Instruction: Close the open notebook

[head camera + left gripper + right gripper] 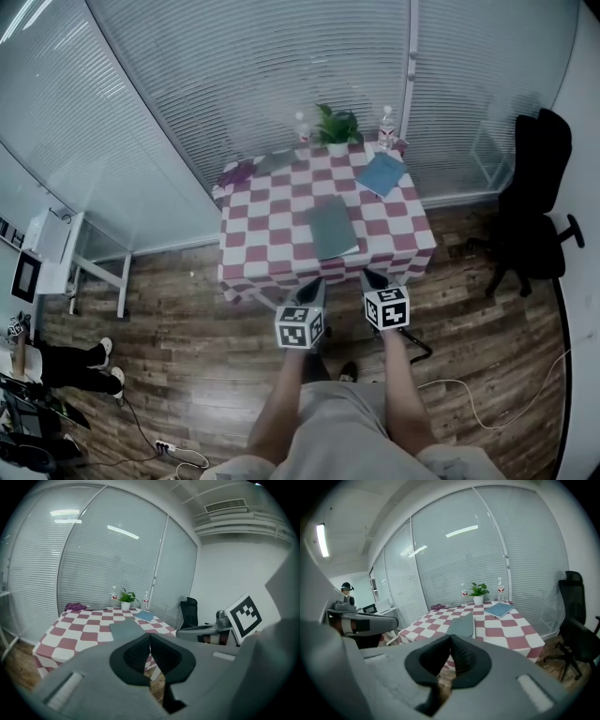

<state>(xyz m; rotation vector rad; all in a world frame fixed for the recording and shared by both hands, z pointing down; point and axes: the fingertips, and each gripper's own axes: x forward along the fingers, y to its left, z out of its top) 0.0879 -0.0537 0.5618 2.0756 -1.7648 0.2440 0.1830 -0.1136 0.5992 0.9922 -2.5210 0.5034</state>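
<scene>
A grey-green notebook (332, 228) (125, 629) (461, 625) lies flat on the red-and-white checked table (258, 246), its cover up and a thin edge of pages showing on its right side. My left gripper (319, 281) (149, 634) and right gripper (366, 274) (451, 637) hover side by side just short of the table's near edge, pointing at it. Both are shut with nothing between the pads. Neither touches the notebook.
A blue notebook (382, 173) lies at the back right. A potted plant (336, 127), two bottles (301, 128) (386, 122) and a purple cloth (237, 172) line the far edge. A black office chair (539, 197) stands right; a white desk (66, 253) and a seated person's legs (66, 366) are left.
</scene>
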